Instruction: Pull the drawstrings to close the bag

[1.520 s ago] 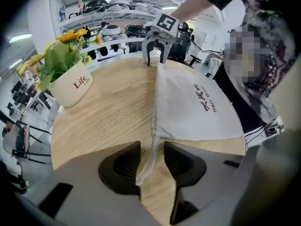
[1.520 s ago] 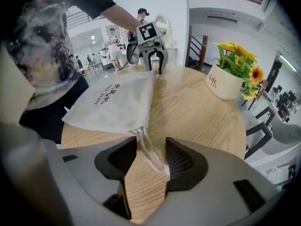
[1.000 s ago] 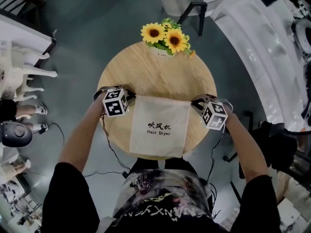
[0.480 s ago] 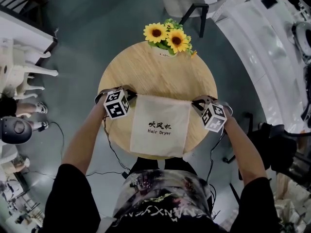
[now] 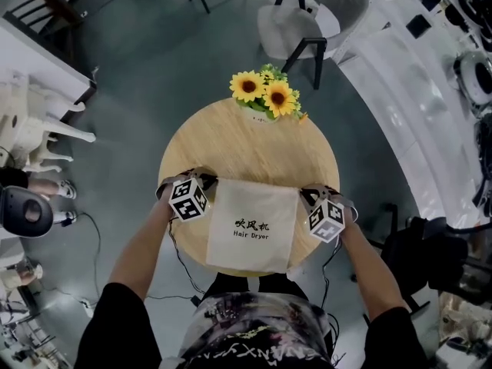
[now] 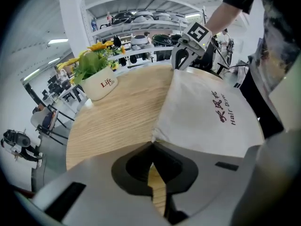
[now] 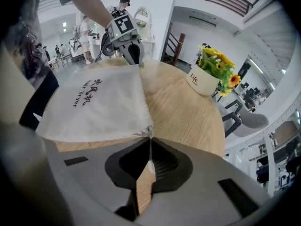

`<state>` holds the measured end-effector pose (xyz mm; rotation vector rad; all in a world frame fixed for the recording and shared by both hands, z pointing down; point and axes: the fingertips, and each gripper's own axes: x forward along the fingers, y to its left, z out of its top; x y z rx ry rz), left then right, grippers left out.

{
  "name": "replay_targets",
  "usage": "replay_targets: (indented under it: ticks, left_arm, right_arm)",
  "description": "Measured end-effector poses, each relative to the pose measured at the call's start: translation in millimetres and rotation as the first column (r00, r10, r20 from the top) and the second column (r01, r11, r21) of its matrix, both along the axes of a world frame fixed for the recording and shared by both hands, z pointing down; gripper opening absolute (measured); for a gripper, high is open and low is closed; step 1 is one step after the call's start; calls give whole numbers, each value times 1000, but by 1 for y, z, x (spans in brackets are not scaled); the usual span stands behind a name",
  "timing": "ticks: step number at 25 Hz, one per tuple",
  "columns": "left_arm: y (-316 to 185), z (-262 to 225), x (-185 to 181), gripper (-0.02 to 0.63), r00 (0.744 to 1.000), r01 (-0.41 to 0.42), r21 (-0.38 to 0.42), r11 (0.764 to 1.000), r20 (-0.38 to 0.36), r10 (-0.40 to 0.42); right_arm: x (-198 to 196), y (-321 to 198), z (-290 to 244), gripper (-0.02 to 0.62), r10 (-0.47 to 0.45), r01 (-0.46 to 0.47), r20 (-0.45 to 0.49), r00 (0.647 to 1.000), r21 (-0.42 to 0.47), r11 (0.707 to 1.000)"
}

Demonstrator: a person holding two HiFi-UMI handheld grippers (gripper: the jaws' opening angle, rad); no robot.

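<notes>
— Whereabouts of the bag (image 5: 254,223)?
— Lay flat at lower centre of the head view, on the round wooden worktop (image 5: 246,141), bottom edge hanging over the near rim. Sat well apart from the sunflower pot (image 5: 264,102) at upper centre.
— And the grips?
— Found the left hand-held gripper (image 5: 206,178) pinched shut on the bag's upper-left corner, and the right hand-held gripper (image 5: 306,194) pinched shut on the upper-right corner. Looked like the exits of the drawstrings, with the cords too small to make out.
— Pointed which way?
— Lay lengthwise up and down the frame, mouth at the top edge, away from the person, printed side up and readable from below. Showed a mouth line running left to right between the two sets of jaws, flat and at full width, so not yet gathered.
— How best to do the pull?
— Probably called for drawing both ends straight apart, toward frame left and frame right, along that mouth line and low over the wood. Needed even force on both sides, judging by the overhang; otherwise risked dragging the bag sideways or off the near rim
</notes>
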<state>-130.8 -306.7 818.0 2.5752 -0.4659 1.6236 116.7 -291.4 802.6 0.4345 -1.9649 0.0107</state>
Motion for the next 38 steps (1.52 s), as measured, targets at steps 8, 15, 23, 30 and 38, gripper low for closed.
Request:
replay_targets:
  ticks: [8, 15, 23, 30, 38]
  left_arm:
    - [0, -6, -2, 17, 1000, 24, 28, 999, -9, -24]
    - [-5, -26, -3, 17, 997, 69, 78, 995, -41, -66]
    - [-12, -56, -8, 17, 995, 88, 133, 987, -48, -82]
    - [-27, -95, -13, 17, 991, 130, 217, 967, -61, -120]
    - [-55, -155, -18, 17, 986, 160, 340, 926, -87, -139]
  right_arm:
    - [-1, -9, -10, 5, 22, -22, -3, 1000, 42, 999]
    - [-3, -18, -28, 5, 45, -45, -3, 999, 100, 994]
    - [-7, -29, -64, 5, 64, -65, 9, 998, 171, 983]
    - [-13, -44, -106, 5, 75, -77, 19, 997, 258, 963]
    - [-15, -72, -167, 5, 63, -66, 21, 998, 375, 925]
